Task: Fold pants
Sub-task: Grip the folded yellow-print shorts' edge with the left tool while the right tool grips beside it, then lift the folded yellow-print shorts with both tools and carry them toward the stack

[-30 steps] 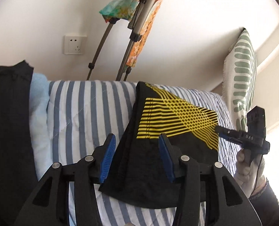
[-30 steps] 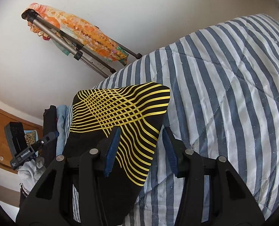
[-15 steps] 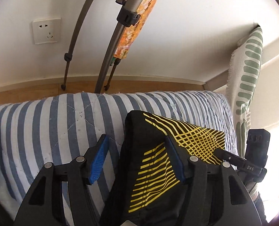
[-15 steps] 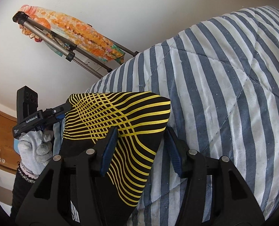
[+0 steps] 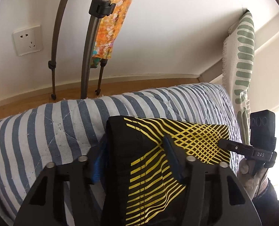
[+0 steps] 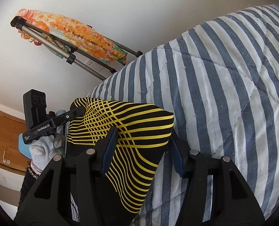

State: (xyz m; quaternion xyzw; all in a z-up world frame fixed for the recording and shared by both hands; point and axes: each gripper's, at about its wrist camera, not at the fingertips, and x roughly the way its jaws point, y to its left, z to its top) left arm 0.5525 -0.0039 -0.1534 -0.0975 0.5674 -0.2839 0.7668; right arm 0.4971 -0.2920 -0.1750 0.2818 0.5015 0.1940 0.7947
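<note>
The left gripper point(image 5: 135, 162) is closing its jaws on the pants point(image 5: 145, 169), with a thick fold of the black cloth sitting between the blue pads; its left pad point(image 5: 97, 166) is lying against the fold's left edge and its right pad point(image 5: 172, 158) is pressing into the yellow-lined top layer. The right gripper point(image 6: 142, 150) is standing about half open, straddling the pants' right-hand part point(image 6: 131, 137): its left pad point(image 6: 110, 148) is lying on top of the printed cloth, while its right pad point(image 6: 175, 155) is sitting just beside the cloth's right edge, and whether that one is touching the cloth is hard to tell, so no real grip is showing.

The pants, black with crossing yellow lines, are lying folded on the striped quilt point(image 5: 45, 131), near the camera side of the bed, with their far edge humped up. In the left wrist view the right gripper's finger is reaching over the pants' right corner, held by a gloved hand point(image 5: 250, 173). In the right wrist view the other gloved hand point(image 6: 43, 148) is holding the left gripper at the pants' left edge.

Beyond the bed, a tripod point(image 5: 86, 56) draped with an orange patterned cloth point(image 5: 113, 24) is standing against the white wall, a wall socket point(image 5: 27, 40) to its left. A green-patterned cloth point(image 5: 243, 56) is hanging at the far right.
</note>
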